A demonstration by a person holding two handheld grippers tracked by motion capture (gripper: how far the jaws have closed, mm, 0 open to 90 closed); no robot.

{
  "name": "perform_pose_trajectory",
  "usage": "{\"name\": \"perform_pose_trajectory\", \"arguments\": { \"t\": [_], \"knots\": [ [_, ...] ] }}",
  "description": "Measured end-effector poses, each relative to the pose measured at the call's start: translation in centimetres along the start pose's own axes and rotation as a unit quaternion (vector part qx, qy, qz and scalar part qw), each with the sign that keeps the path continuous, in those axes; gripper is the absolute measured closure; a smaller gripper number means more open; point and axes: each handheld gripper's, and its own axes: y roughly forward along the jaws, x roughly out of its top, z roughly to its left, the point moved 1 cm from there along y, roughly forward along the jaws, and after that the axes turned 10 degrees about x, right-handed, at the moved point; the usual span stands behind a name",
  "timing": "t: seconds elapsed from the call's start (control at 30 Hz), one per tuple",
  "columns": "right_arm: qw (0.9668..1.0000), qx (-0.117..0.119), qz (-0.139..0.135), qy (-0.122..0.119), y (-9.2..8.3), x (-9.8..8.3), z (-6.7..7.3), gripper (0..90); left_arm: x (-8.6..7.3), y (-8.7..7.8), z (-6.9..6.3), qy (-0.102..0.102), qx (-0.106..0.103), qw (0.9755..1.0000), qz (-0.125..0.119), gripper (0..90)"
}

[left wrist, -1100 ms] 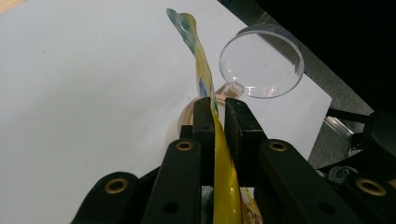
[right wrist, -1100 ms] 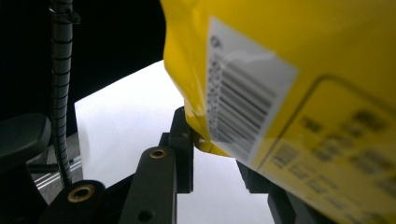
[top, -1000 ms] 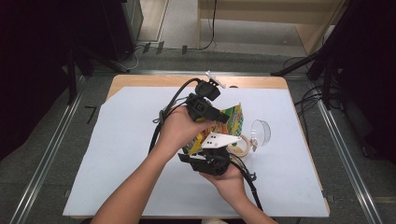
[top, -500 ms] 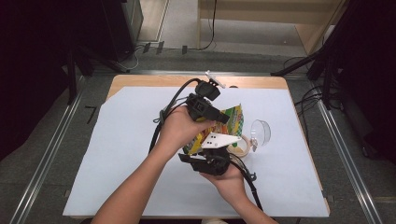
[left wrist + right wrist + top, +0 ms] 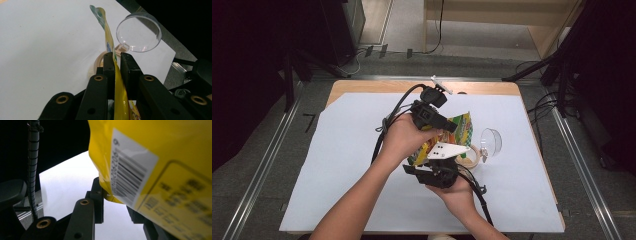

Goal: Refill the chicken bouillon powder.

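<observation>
- Your left gripper (image 5: 447,125) has its fingers (image 5: 109,65) clenched on the yellow snack bag (image 5: 119,100); in the left gripper view the bag's thin edge runs up between the two pads, and both pads press on it.
- The yellow snack bag (image 5: 459,131) is held up off the counter (image 5: 342,145), just beside the clear jar and above its near side, with its green-and-yellow printed face tilted up toward the high camera.
- Your right gripper (image 5: 439,172) sits on the near side of the bag, under its lower end. In the right gripper view the bag's bottom corner (image 5: 110,192) lies against the left finger (image 5: 98,195), and the barcode label (image 5: 130,175) faces the camera. The right finger is mostly hidden behind the bag, so you cannot tell from here whether this pair is pinching the bag or just resting against it.
- The clear jar (image 5: 472,156) stands on the counter right below the bag, its tan rim partly covered by the bag and the grey plate of your right gripper.
- The jar's clear round lid (image 5: 490,142) stands tipped up just beyond the jar on the side away from the bag; the left gripper view shows the lid (image 5: 139,32) hinged at the jar's rim.
- Both of your hands are close together around the bag, left hand (image 5: 404,137) on top and right hand (image 5: 457,197) underneath.
</observation>
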Motion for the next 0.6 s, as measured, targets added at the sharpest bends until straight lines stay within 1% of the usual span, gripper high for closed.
{"name": "perform_pose_trajectory", "arguments": {
  "t": [0.33,0.6],
  "knots": [
    [1.0000,-0.002,-0.002,-0.001,-0.04,-0.02,0.03,71.4,0.02,-0.20,-0.39,0.003,0.001,1.0000,-0.003,83.1],
    [1.0000,-0.001,-0.001,-0.001,-0.03,-0.02,0.03,71.5,0.04,-0.08,-0.21,0.005,0.000,1.0000,0.000,83.1]
  ]
}}
